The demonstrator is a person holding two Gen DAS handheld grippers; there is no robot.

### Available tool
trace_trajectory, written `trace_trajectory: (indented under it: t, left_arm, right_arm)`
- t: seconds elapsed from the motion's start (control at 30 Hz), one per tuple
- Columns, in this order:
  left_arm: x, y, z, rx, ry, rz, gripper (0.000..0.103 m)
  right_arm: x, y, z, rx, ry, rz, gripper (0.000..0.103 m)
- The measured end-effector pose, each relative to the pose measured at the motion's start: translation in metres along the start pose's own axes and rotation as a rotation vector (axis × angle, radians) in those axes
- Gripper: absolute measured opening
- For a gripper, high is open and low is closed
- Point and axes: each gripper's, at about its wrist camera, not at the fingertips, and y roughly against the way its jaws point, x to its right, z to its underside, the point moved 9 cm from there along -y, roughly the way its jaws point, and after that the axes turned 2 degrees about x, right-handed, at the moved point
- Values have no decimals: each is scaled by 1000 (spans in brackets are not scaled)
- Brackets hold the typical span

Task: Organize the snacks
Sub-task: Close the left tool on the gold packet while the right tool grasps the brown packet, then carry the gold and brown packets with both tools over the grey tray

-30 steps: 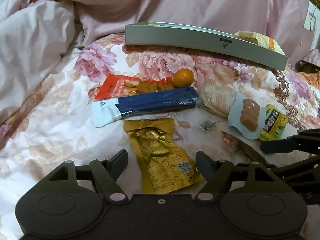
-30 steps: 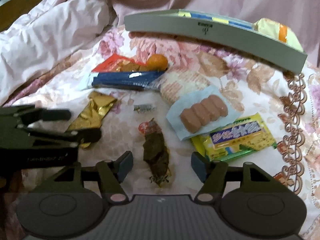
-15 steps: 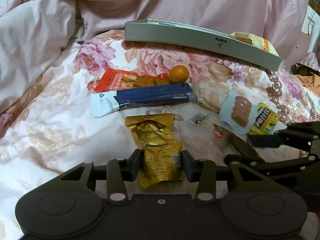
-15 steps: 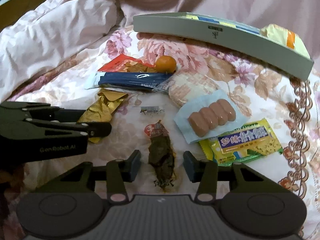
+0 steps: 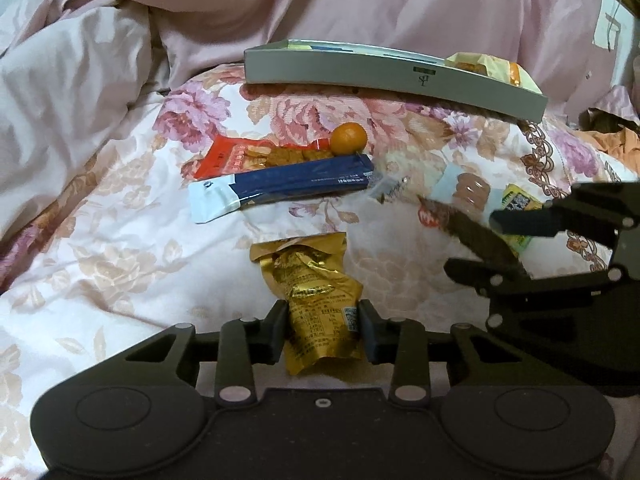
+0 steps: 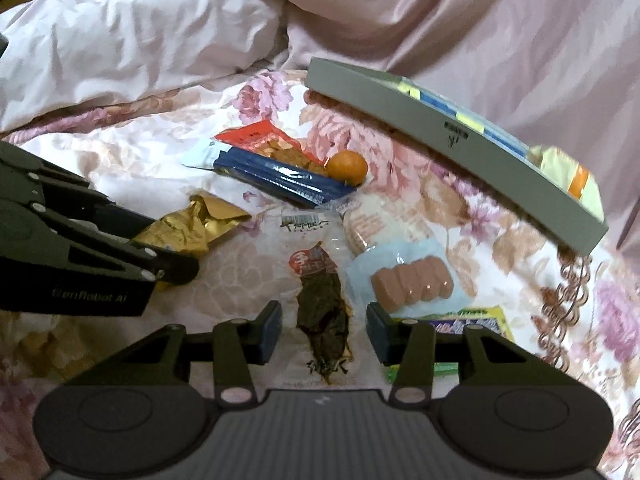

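The gold packet [image 5: 316,300] lies crumpled on the flowered bedspread [image 5: 120,248], its lower half pinched between the fingers of the left tongs [image 5: 322,330], which press against both its sides. Just to its right, the dark leafy snack in a clear wrapper [image 6: 324,312] lies between the fingers of the right tongs [image 6: 324,332]; these are narrowed around it, with a little gap showing on each side, so they are not gripping it. Beyond the gold packet, toward the middle of the bed, a long blue packet [image 5: 280,190] lies crosswise, with a red packet [image 5: 244,156] touching its far edge and a small orange fruit [image 5: 350,139] at its right end. To the right of the leafy snack sits a pale blue packet of pink sausages [image 6: 408,280], and just beside it a yellow and green packet [image 6: 476,320], partly hidden by the right tongs' finger. A small clear wrapper [image 6: 306,222] lies near the blue packet's end. At the far side of the bed a grey tray [image 5: 380,74] rests tilted against the pink quilt [image 5: 360,0], with a yellow bag [image 6: 568,176] and other packets inside it.
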Motion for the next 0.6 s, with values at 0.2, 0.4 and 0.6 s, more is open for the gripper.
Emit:
trace_trajectory:
  t: [0.2, 0.4, 0.6]
  left_arm:
    - [2, 17, -7, 51, -26, -44, 38]
    - [6, 36, -28, 138, -27, -87, 38]
    - [13, 47, -65, 235, 3, -103, 38]
  right_arm:
    - [-3, 10, -6, 58, 53, 32, 50]
    - [-2, 24, -14, 128, 86, 68, 51]
    - [7, 41, -26, 216, 94, 120, 51]
